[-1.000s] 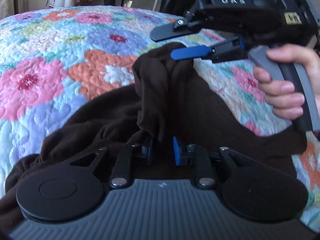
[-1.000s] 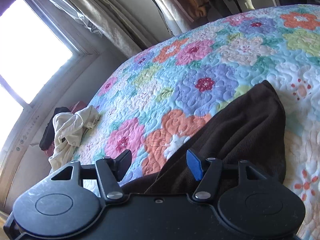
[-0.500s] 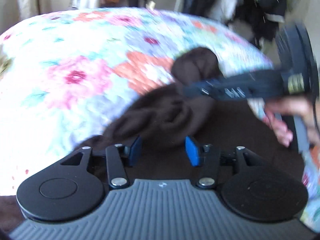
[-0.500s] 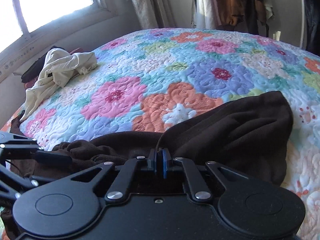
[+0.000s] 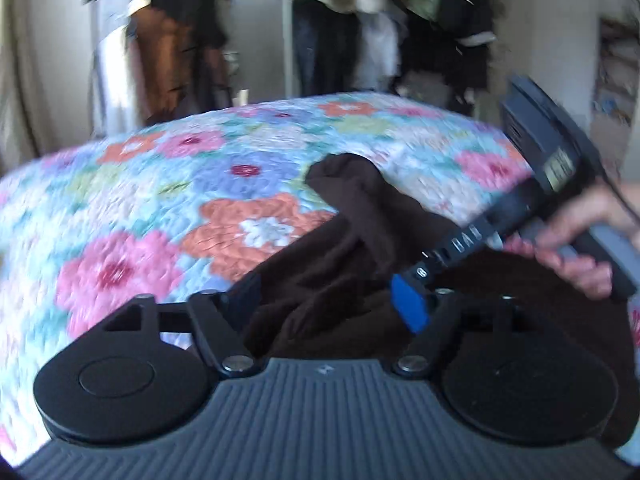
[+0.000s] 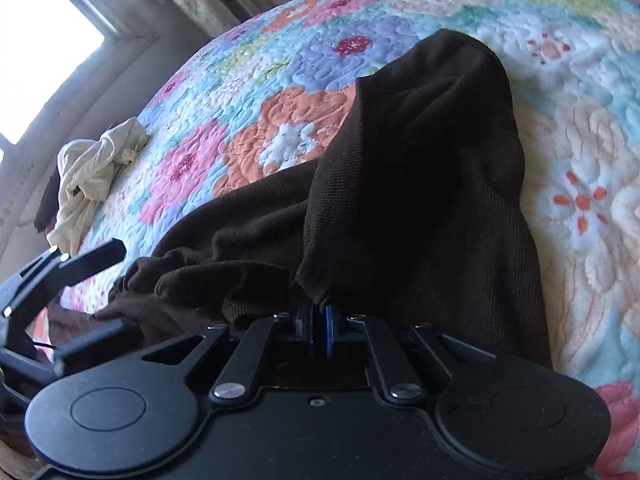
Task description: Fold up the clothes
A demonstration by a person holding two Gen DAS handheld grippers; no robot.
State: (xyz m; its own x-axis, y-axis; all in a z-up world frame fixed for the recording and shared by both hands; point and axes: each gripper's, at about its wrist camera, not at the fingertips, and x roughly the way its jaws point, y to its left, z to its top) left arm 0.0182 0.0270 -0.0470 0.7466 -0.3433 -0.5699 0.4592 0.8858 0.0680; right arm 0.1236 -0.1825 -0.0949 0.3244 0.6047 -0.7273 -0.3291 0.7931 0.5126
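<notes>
Since a second ago my left gripper (image 5: 332, 304) had let go of the cloth and spread wide, while my right gripper (image 6: 318, 322) had clamped shut on a fold. I saw one flowered quilt (image 5: 168, 184) on the bed, a window (image 6: 36, 52) and hanging clothes (image 5: 172, 44) behind. One brown garment (image 6: 420, 168) lay bunched just ahead of both grippers; one cream garment (image 6: 92, 172) sat well apart, left.

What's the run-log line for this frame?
task: fold clothes | left tongs: open, over brown garment | right tongs: shut on garment edge | surface: floral quilt
</notes>
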